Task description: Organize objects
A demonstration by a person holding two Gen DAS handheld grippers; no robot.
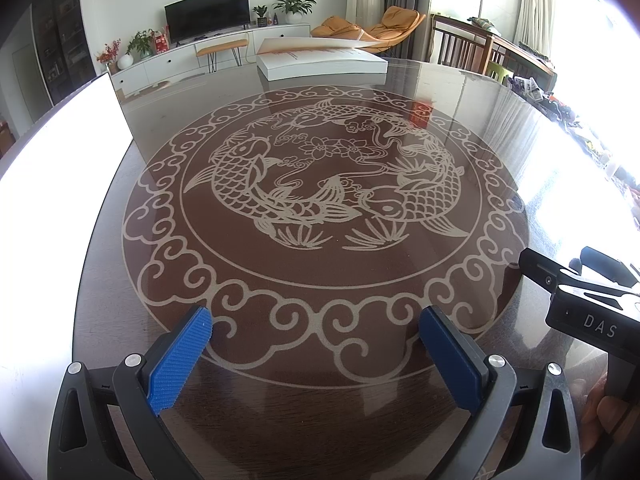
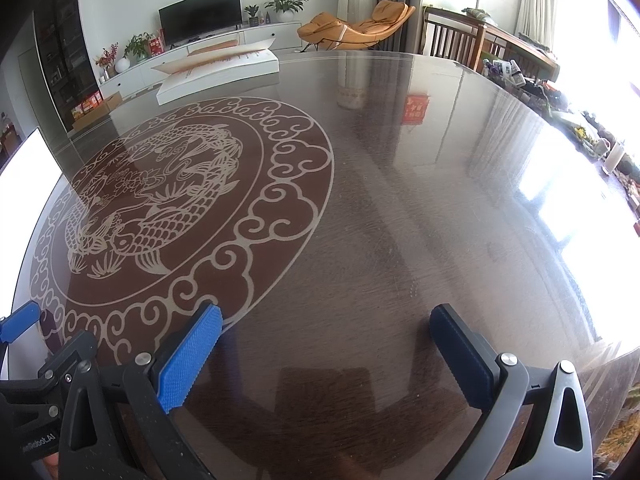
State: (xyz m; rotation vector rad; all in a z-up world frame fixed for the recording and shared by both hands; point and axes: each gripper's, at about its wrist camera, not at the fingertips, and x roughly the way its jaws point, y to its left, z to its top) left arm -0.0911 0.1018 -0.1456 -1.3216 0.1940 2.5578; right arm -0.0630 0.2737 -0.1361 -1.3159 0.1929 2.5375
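Fingers [image 1: 182, 360] of the left gripper [image 1: 316, 356] are spread wide and hold nothing, above the glossy dark surface [image 1: 320, 408] near its fish pattern [image 1: 328, 184]. The right gripper [image 2: 326, 356] is likewise spread and holds nothing, over bare wood beside the pattern. A thick white book [image 1: 320, 62] lies at the far edge, its cover lifted slightly, well apart from both grippers.

Daylight floods from windows [image 1: 600, 80] right of my tongs; blown-out glare on glass tabletop [image 2: 400, 200]; fisheye edges bend, corners dark.
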